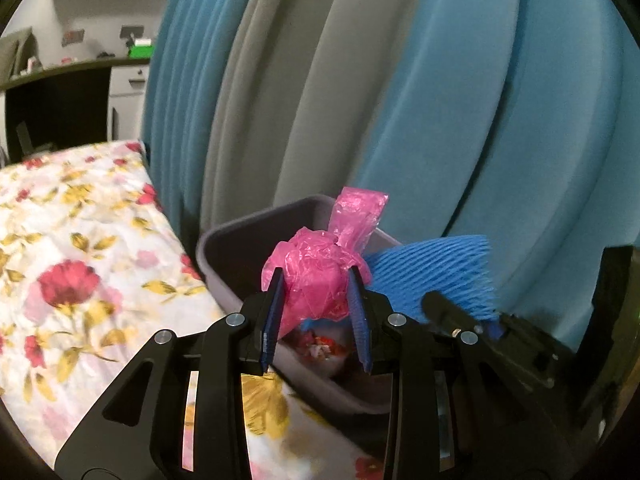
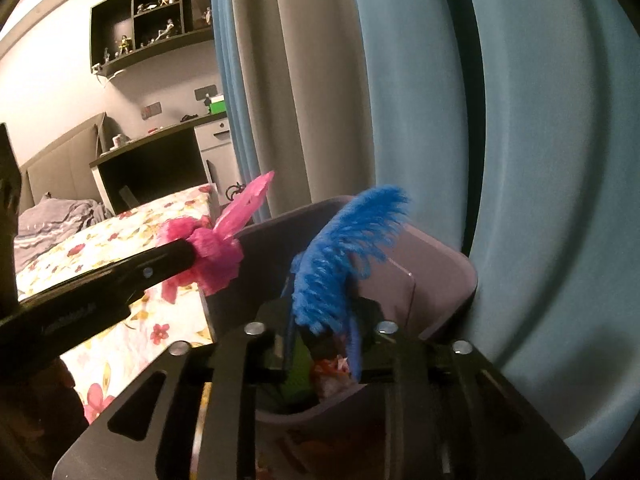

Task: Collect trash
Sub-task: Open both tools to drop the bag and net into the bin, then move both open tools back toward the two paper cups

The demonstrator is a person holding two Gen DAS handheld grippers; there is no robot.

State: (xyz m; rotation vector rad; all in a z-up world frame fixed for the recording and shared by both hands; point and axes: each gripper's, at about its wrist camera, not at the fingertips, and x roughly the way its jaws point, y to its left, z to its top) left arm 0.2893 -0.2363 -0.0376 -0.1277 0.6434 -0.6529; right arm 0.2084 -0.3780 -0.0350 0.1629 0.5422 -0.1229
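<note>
- Holding crumpled pink plastic wrapper (image 1: 316, 280) clamped in left gripper (image 1: 316, 300), right above grey plastic bin (image 1: 224, 248).
- Pinching blue foam fruit net (image 2: 340, 264) in right gripper (image 2: 324, 340), jaws nearly closed, over same bin on floral bedsheet (image 1: 80, 260).
- Judging drop step next: opening both over the bin.

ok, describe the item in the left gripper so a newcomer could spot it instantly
Find the grey bin between the floral bedspread and the curtain. Over its rim, the left gripper pinches a crumpled pink plastic bag. It is glossy and crinkled, unlike the fuzzy blue yarn piece beside it.
</note>
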